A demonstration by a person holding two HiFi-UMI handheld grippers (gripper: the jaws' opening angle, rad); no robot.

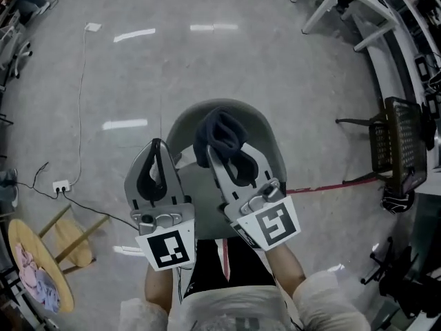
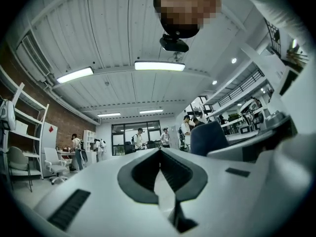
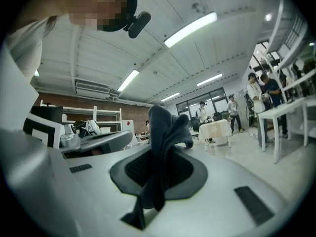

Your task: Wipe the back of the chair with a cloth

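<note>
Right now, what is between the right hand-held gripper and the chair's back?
A dark cloth, pinched by the right hand-held gripper, as the head view shows.

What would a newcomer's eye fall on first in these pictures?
The dark cloth bunched in the shut right gripper, held over the grey chair in the middle of the head view. Beside it, the left gripper is shut on nothing. A wooden stool stands at the lower left.

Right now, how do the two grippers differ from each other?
The right gripper is shut on a dark cloth; the left gripper is shut on nothing. The right gripper sits over the middle of the chair, the left gripper nearer its left edge. Both are grey and carry a marker cube.
</note>
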